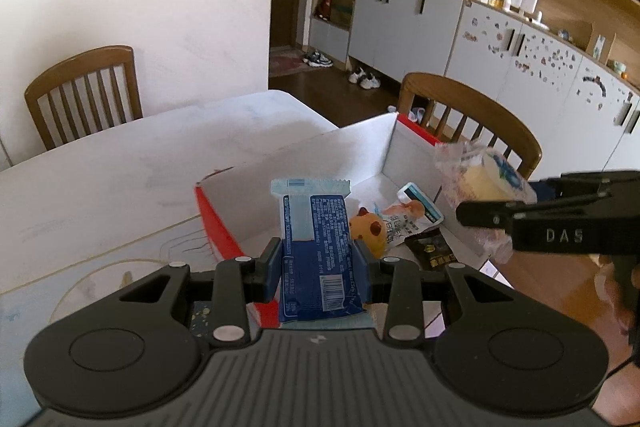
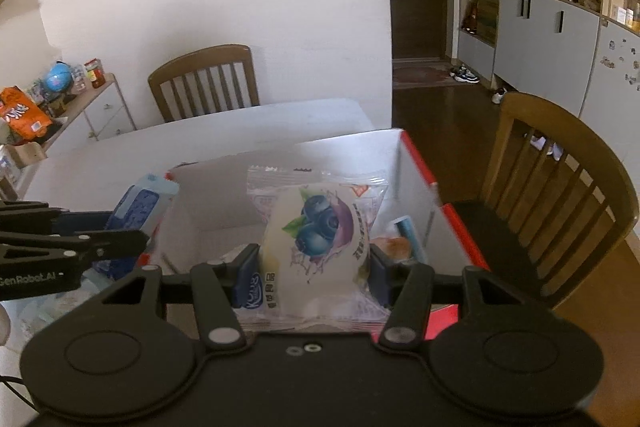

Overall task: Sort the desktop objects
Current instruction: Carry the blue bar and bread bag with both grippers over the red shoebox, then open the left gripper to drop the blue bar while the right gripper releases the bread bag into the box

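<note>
My left gripper (image 1: 316, 259) is shut on a blue snack packet (image 1: 320, 247) and holds it above the near edge of a red-and-white cardboard box (image 1: 360, 151). My right gripper (image 2: 312, 263) is shut on a clear-wrapped blueberry pastry (image 2: 316, 239) and holds it over the same box (image 2: 420, 163). The right gripper (image 1: 480, 215) with its pastry (image 1: 484, 179) shows at the right of the left wrist view. The left gripper (image 2: 132, 241) with the blue packet (image 2: 140, 203) shows at the left of the right wrist view. Inside the box lie a yellow plush toy (image 1: 370, 231), a white snack pouch (image 1: 412, 213) and a dark packet (image 1: 432, 251).
The box sits on a white table (image 1: 120, 179). A wooden chair (image 1: 84, 91) stands at the table's far side and another (image 2: 560, 195) to the right of the box. A low shelf with snacks (image 2: 36, 107) is far left. Cabinets (image 1: 500, 43) line the back wall.
</note>
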`<state>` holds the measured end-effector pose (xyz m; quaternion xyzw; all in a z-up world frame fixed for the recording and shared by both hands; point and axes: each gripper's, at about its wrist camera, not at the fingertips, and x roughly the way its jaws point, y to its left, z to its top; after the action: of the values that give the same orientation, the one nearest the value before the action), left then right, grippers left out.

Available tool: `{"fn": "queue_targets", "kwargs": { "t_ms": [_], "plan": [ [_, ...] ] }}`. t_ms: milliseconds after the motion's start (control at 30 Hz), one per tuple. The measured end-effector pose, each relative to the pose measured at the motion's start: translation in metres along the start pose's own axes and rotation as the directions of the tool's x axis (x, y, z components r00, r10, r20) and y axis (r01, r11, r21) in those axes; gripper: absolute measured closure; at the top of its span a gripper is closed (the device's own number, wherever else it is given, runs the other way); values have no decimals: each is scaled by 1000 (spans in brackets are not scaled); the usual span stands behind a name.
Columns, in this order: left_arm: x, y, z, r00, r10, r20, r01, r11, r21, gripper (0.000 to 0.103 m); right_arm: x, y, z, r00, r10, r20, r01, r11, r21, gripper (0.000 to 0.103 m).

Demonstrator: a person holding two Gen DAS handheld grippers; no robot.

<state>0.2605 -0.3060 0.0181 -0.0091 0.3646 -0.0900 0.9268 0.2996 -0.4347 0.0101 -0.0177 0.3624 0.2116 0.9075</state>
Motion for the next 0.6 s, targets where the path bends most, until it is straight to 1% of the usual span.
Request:
{"fn": "queue_targets", "kwargs": {
  "t_ms": [100, 200, 400, 600],
  "plan": [
    [13, -7, 5, 1000, 3, -21, -3, 1000, 13, 68, 8, -12, 2, 1000, -17, -10, 17, 1000, -2, 47],
    [26, -10, 9, 999, 11, -41, -10, 1000, 28, 68, 18, -19, 3, 999, -19, -40, 18, 1000, -19, 47],
    [52, -10, 19, 996, 27, -90, -23, 999, 46, 68, 37, -24, 5, 996, -17, -84, 11, 998, -63, 47],
    [77, -8, 28, 988, 50, -144, -41, 997, 67, 68, 56, -23, 7, 992, -4, -129, -9, 994, -105, 47]
  ]
}}
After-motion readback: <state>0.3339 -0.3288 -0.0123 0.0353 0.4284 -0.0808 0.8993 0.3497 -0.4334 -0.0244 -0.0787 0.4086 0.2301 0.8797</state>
